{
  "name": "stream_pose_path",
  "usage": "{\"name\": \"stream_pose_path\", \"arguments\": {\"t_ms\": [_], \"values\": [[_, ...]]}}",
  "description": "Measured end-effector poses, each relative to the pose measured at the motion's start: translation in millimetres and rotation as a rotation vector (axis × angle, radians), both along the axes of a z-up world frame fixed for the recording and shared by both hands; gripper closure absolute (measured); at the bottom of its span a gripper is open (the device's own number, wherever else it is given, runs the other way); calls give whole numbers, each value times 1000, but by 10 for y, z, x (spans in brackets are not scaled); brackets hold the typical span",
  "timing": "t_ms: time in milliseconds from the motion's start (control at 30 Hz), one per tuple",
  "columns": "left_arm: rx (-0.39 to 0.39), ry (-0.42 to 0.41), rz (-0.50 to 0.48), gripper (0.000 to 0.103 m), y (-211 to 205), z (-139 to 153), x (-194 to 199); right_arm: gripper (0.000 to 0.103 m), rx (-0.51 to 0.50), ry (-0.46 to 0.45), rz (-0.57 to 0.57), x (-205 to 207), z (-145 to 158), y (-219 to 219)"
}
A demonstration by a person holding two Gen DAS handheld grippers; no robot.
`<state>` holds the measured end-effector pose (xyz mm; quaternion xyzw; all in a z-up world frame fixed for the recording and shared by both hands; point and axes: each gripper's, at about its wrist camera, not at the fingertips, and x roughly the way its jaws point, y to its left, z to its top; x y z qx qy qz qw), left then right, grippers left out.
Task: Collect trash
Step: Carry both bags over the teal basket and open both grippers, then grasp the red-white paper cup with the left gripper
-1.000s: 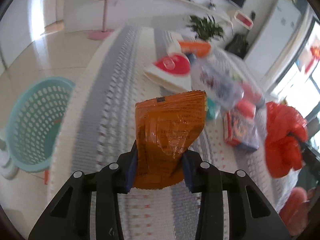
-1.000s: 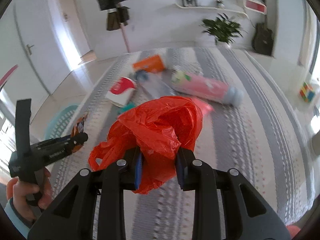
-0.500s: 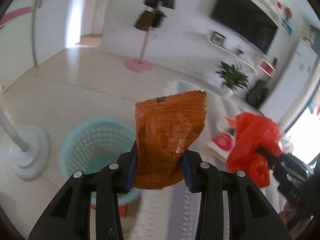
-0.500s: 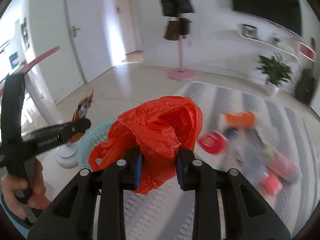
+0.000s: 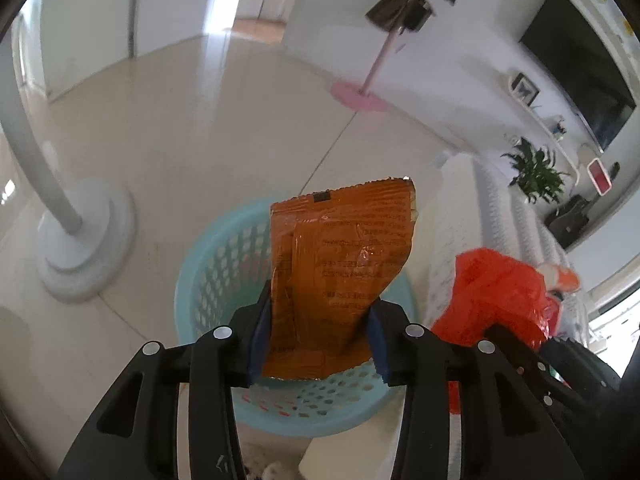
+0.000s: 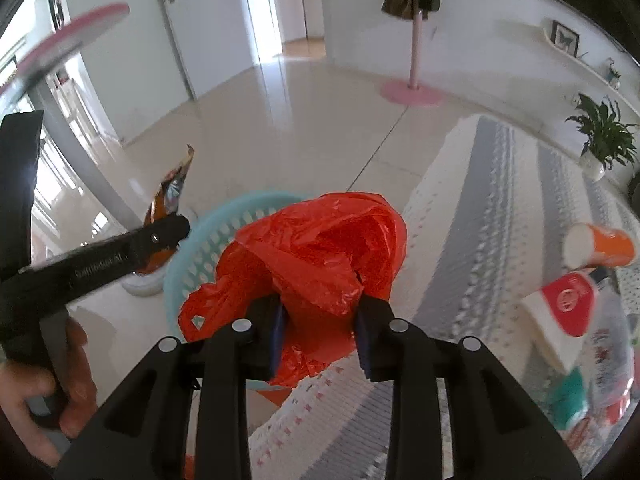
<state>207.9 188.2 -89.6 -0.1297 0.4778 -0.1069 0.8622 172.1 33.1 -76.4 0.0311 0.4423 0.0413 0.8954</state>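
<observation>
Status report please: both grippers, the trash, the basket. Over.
Left gripper opening, orange wrapper between pads. Right gripper opening, red plastic bag between pads. Both over teal basket; nothing in the way.

Orange, red and turquoise are set against pale floor and striped rug.

An orange snack wrapper [image 5: 340, 276] with fine dark print and a small black mark is seen between blue pads [image 5: 258, 336] on black fingers. A red plastic bag [image 6: 320, 268] is translucent and glossy. The laundry basket [image 5: 216, 268] is turquoise, perforated. The rug [image 6: 500, 216] is white with grey stripes and pink flecks. An orange-and-white cup [image 6: 600, 246] and a pink coat stand [image 6: 414, 60] are shown.
</observation>
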Motion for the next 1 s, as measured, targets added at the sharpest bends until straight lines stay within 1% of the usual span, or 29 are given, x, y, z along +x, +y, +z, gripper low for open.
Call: {"name": "stream_pose_path", "arguments": {"t_ms": [33, 67, 100, 133, 200, 333, 367, 400, 467, 567, 633, 667, 733, 833, 900, 933, 1000], "values": [[-9, 26, 6, 57, -1, -57, 23, 75, -14, 10, 2, 29, -55, 35], [-27, 43, 17, 48, 16, -94, 58, 75, -35, 19, 7, 50, -114, 73], [-30, 40, 29, 41, 42, -98, 74, 73, -39, 22, 12, 70, -145, 98], [-13, 23, 43, 39, 51, -67, 85, 71, -27, 27, 16, 77, -181, 105], [0, -6, 48, 36, 98, -20, 60, 61, -2, 34, 7, 92, -230, 94], [18, -49, 42, 30, 106, 65, -2, 60, 35, 40, 1, 73, -251, 56], [33, -54, 34, 28, 84, 77, -9, 57, 37, 36, 1, 78, -229, 32], [40, -56, 28, 27, 70, 85, -17, 51, 42, 28, 0, 60, -203, 19], [20, -63, 15, 27, 54, 117, -23, 45, 45, 11, -8, 26, -144, -4], [1, -79, 12, 24, 77, 167, -33, 45, 41, -24, -28, -73, -22, -65], [-26, -92, 3, 24, 65, 208, -52, 45, 50, -37, -43, -151, 47, -133], [-45, -106, -11, 24, 57, 242, -73, 45, 56, -48, -52, -215, 93, -186], [-61, -125, -36, 24, -20, 314, -118, 45, 48, -76, -72, -355, 219, -289], [-61, -187, -118, 24, -254, 564, -278, 45, 23, -123, -110, -592, 430, -470], [-70, -230, -177, 24, -499, 742, -410, 45, 12, -159, -138, -757, 586, -625], [-77, -242, -199, 24, -578, 790, -455, 45, 3, -181, -158, -866, 679, -729], [-89, -268, -273, 24, -874, 932, -597, 45, -10, -213, -196, -1064, 817, -939]]}}
